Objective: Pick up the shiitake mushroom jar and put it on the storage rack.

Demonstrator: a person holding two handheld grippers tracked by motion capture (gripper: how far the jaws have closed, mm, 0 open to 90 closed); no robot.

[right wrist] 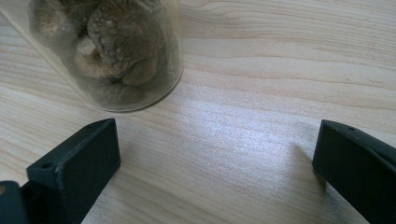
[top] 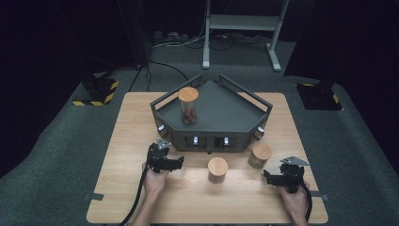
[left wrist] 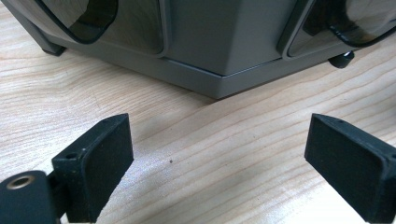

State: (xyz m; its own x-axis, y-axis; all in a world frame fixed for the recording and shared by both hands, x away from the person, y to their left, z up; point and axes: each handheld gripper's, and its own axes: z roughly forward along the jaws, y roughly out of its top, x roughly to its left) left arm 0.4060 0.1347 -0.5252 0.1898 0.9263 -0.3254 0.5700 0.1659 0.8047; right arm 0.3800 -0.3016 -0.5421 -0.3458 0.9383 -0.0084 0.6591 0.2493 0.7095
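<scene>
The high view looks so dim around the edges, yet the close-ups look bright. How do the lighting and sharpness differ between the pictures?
High view: light pools on the table, the floor beyond fades to black, and the picture is soft. Left gripper view: bright and even, wood grain crisp, the rack above slightly soft. Right gripper view: a pale sheen of glare on the wood, and the jar at the top blurred.

high view: above, fwd-down, far | gripper views: low, close to table [top: 117, 141] | shared: tabletop
</scene>
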